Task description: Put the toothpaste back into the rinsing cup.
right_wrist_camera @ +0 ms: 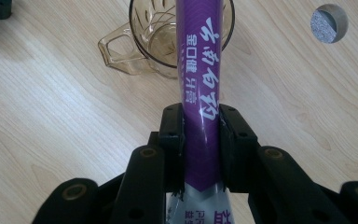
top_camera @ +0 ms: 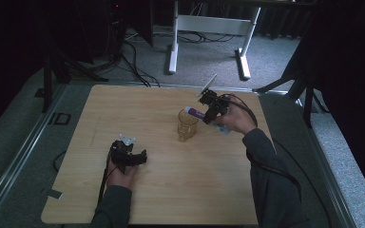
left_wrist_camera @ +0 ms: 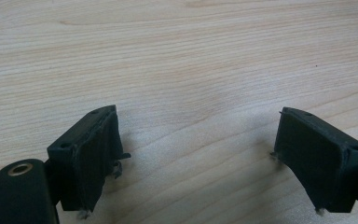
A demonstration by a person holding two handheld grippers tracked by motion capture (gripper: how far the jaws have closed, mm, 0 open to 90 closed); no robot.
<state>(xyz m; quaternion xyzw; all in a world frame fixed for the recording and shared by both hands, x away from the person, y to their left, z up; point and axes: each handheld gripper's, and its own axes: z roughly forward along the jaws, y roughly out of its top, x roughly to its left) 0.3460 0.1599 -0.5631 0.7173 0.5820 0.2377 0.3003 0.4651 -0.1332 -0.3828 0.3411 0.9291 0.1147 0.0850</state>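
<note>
A purple toothpaste tube (right_wrist_camera: 200, 93) with white lettering is clamped between the jaws of my right gripper (right_wrist_camera: 201, 126), its far end reaching over the mouth of a clear amber glass mug (right_wrist_camera: 154, 39). In the high view the tube (top_camera: 195, 113) pokes out of the right gripper (top_camera: 208, 115) just above the mug (top_camera: 187, 125) at the table's middle right. My left gripper (top_camera: 140, 158) rests low over the wooden table (top_camera: 171, 190) at the front left. In the left gripper view that gripper (left_wrist_camera: 193, 149) stands open, with bare wood between its fingers.
A small round hole (right_wrist_camera: 328, 23) sits in the tabletop beside the mug. Behind the table stand a white desk frame (top_camera: 209, 38), dark stands and cables on grey carpet. Broad bare wood lies between the two grippers.
</note>
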